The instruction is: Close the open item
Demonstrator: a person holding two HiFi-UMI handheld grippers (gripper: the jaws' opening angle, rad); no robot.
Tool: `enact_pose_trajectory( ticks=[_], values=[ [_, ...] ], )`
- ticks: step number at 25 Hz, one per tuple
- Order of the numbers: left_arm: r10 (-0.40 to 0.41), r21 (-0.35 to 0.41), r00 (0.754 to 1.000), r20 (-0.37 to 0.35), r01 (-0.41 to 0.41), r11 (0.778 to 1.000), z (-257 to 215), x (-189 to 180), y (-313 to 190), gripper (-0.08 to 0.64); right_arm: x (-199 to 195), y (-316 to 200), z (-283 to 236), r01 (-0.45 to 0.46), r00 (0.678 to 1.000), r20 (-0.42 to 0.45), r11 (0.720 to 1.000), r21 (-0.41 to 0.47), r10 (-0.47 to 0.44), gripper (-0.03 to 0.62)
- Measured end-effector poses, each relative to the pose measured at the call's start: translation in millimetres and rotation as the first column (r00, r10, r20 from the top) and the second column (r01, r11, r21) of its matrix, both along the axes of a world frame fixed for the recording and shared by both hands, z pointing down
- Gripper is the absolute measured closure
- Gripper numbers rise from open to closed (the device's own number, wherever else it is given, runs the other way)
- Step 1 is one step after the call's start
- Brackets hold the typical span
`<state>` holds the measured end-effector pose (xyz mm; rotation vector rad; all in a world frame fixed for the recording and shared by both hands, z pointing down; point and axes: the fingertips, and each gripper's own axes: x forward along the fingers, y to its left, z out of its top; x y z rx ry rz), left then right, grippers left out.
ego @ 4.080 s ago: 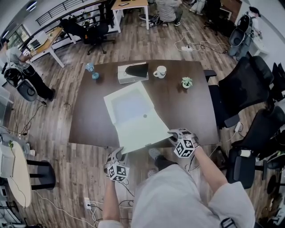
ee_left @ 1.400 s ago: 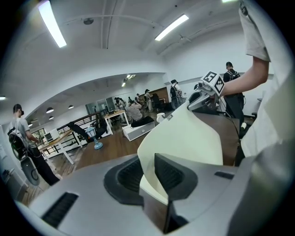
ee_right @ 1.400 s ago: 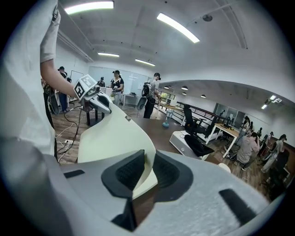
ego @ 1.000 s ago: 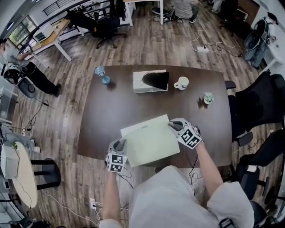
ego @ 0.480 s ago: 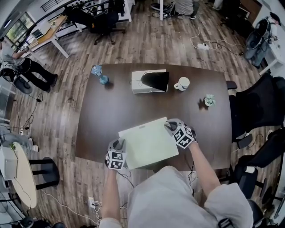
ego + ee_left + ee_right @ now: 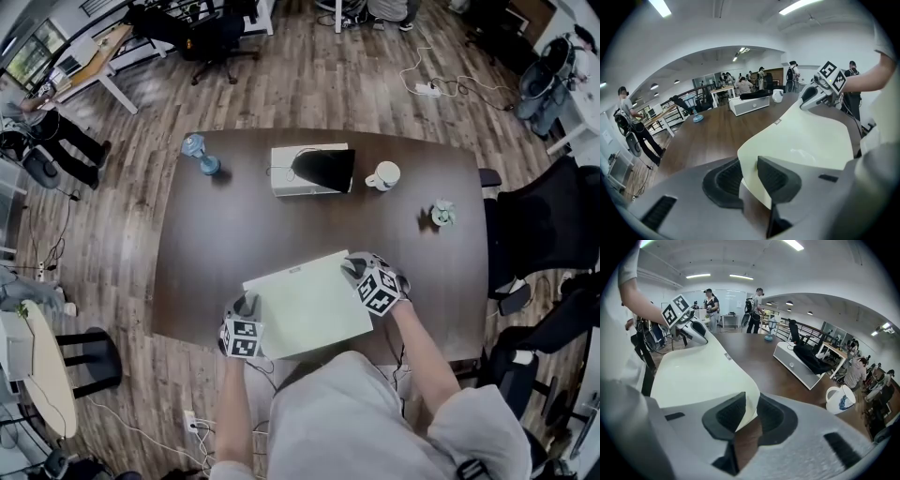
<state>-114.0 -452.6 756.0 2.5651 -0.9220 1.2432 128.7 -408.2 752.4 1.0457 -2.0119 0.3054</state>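
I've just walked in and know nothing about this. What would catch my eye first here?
A big white flat box lies at the near edge of the dark table. A person pinches its lid from both sides with two hand-held tools, the left tool and the right tool. Each tool carries a checkered marker cube.

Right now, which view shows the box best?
The head view: it shows the whole box from above on the table. The left and right gripper views each show only one near corner and a distorted stretch of its top.
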Motion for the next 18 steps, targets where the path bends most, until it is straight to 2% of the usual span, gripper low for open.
enact_pose_trajectory(
  ticks=[8, 13, 18],
  values=[
    [-0.034, -0.018, 0.999, 0.028, 0.035, 0.999, 14, 3, -6, 0.489, 2, -4, 18, -0.012, 0.999, -0.052, 0.999, -0.037, 0.01, 0.509],
    [-0.073, -0.034, 0.997, 0.022, 0.074, 0.997, 18, 3, -9, 0.486, 4, -6, 22, -0.029, 0.999, -0.038, 0.996, -0.082, 0.025, 0.514],
    [-0.109, -0.05, 0.993, 0.036, 0.111, 0.993, 20, 1, -10, 0.479, 2, -6, 22, -0.026, 0.998, -0.061, 0.997, -0.069, 0.022, 0.512]
  ],
)
